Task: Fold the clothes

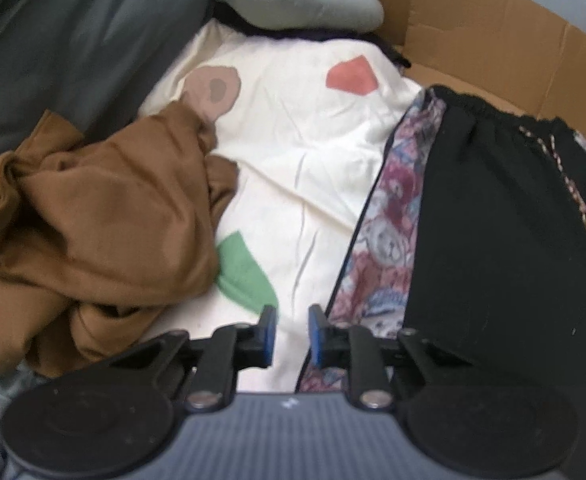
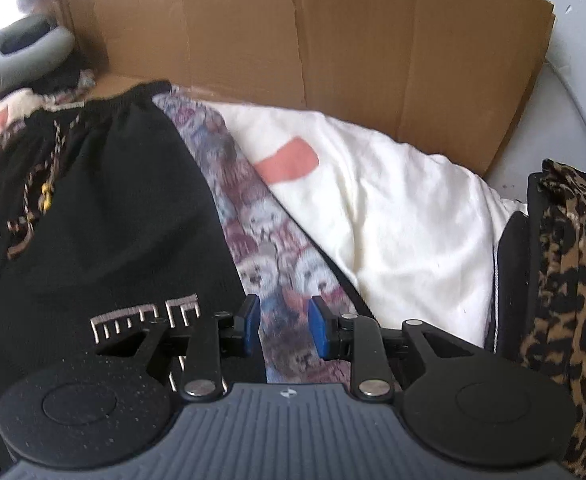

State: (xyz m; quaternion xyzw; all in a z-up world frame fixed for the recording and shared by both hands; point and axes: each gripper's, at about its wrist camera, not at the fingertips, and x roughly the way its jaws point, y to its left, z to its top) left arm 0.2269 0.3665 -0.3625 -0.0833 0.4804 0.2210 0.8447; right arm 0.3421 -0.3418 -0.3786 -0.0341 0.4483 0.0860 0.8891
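Left wrist view
My left gripper (image 1: 292,334): jaws stand apart with a narrow gap, nothing between the blue pads; it hangs over the cream bedding (image 1: 305,148).
Black garment (image 1: 493,240): lies from about 1 to 3 o'clock of my jaws, spread fairly flat, gathered waistband at the far end near the cardboard (image 1: 493,28). Its long axis runs from near me toward 12 o'clock.
Printed cloth (image 1: 389,232): a bear-patterned strip under the black garment's left edge, starting just right of my right pad and running up toward 1 o'clock.
Brown garment (image 1: 93,208): crumpled heap at 9 to 11 o'clock, no clear axis.

Right wrist view
My right gripper (image 2: 284,328): jaws parted, a little wider, gripping nothing; the printed cloth (image 2: 261,248) shows through the gap.
Black garment (image 2: 105,208): from 9 to 11 o'clock, waistband far, a pale woven mark on its near part just left of my left pad.
Leopard cloth (image 2: 573,280): at 3 o'clock, off to the side.

Judgement
Nearer hand: the black garment lies between the two grippers; the right jaws seem closer to its edge.
Stage: it may be laid out awaiting a fold, or already folded lengthwise; I cannot tell which.
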